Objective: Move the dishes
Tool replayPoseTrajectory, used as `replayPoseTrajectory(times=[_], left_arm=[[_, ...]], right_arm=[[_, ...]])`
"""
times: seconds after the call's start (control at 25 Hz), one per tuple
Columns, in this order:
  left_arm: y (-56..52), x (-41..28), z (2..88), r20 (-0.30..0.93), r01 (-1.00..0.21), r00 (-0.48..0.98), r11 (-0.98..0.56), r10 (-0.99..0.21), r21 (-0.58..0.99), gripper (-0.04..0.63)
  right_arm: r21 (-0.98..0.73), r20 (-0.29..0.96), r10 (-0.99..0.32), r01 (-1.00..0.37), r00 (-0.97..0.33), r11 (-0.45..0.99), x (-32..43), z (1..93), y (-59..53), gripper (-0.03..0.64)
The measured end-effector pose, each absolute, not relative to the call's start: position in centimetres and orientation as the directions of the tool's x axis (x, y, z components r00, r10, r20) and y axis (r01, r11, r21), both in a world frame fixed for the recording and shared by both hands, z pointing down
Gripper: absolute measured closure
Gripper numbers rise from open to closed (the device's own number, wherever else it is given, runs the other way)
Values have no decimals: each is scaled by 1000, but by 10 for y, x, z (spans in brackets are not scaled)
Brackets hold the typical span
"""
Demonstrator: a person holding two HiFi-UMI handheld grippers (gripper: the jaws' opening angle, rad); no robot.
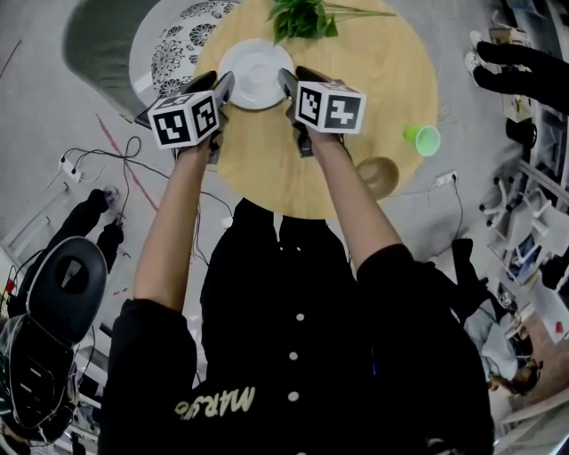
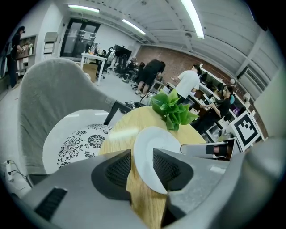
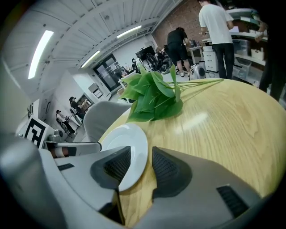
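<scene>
A white plate (image 1: 256, 73) lies on the round wooden table (image 1: 382, 80), just in front of a bunch of green leaves (image 1: 302, 18). My left gripper (image 1: 222, 89) is at the plate's left edge and my right gripper (image 1: 290, 87) at its right edge. In the left gripper view the plate (image 2: 154, 143) has its rim in the gap of my left gripper (image 2: 136, 167), and the pads stand apart from it. In the right gripper view the plate (image 3: 127, 143) has its rim inside my right gripper (image 3: 140, 165), with a gap to the right pad. Both are open.
A white seat with a black flower pattern (image 1: 182, 40) and a grey chair (image 1: 98, 44) stand left of the table. A green cup (image 1: 425, 139) and a brown round thing (image 1: 378, 175) sit beyond the table's right edge. Cables (image 1: 98, 160) lie on the floor.
</scene>
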State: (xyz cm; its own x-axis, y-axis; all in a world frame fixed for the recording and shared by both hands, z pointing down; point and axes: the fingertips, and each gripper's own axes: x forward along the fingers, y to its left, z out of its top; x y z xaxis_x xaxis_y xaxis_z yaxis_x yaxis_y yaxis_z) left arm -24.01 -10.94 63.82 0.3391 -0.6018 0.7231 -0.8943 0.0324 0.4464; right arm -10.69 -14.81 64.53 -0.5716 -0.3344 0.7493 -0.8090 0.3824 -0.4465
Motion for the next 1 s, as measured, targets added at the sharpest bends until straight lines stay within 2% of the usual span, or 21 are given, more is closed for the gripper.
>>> replayPoseTrajectory(times=[0.52, 1.0], left_arm=[[-109, -241, 647, 740, -893, 323, 68, -590, 445, 518], [-107, -241, 641, 749, -874, 337, 106, -570, 474, 534]], right_arm=[[-442, 762, -329, -819, -558, 366, -105, 652, -149, 538], [-491, 746, -330, -813, -578, 312, -104, 645, -147, 569]])
